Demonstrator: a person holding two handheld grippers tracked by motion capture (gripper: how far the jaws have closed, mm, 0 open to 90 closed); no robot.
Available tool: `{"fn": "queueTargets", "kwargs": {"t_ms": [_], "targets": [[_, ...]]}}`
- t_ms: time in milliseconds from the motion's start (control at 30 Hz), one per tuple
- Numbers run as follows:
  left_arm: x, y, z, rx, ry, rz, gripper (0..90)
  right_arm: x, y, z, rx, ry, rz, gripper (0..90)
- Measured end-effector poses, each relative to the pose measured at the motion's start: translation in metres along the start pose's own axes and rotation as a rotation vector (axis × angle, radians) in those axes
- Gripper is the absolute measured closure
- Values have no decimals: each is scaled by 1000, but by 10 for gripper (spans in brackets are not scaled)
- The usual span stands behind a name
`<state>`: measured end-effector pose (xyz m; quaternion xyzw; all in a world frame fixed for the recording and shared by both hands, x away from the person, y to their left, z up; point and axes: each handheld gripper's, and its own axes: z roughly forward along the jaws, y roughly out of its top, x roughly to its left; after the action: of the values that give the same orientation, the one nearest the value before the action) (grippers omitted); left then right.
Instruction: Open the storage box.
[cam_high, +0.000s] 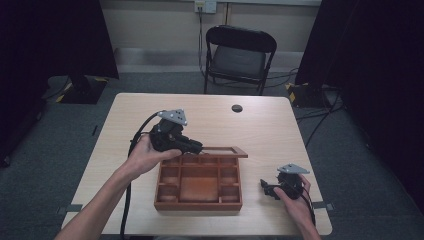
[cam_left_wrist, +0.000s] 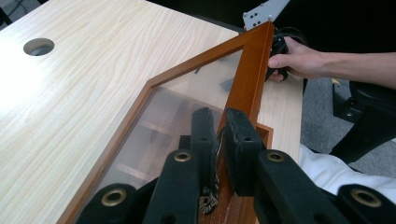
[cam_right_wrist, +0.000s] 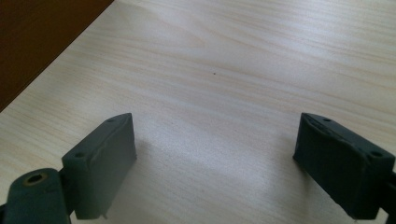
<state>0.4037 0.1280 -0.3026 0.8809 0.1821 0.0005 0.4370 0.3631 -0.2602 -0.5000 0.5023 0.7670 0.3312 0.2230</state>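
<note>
A wooden box (cam_high: 197, 205) with several compartments sits on the table near the front edge. Its glass-paned lid (cam_high: 222, 150) is raised and stands open above the back of the box. My left gripper (cam_high: 199, 147) is shut on the lid's wooden frame (cam_left_wrist: 250, 70); in the left gripper view the jaws (cam_left_wrist: 220, 126) pinch the rail at a small brass latch (cam_left_wrist: 209, 201). To the right of the box, my right gripper (cam_high: 265, 187) rests low over the table. In the right gripper view it (cam_right_wrist: 215, 140) stands open with bare tabletop between the fingers.
The light wooden table (cam_high: 150, 115) has a round cable hole (cam_high: 237, 108) near its far edge. A black folding chair (cam_high: 239, 55) stands behind the table. The box's dark side (cam_right_wrist: 37, 37) lies left of the right gripper. Cables trail on the floor at right.
</note>
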Motion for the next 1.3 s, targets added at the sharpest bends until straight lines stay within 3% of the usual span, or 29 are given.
{"fn": "queueTargets", "kwargs": {"t_ms": [1300], "targets": [[-1,0,0,6,0,10,826,0,0,0,0,0,0,117]]}}
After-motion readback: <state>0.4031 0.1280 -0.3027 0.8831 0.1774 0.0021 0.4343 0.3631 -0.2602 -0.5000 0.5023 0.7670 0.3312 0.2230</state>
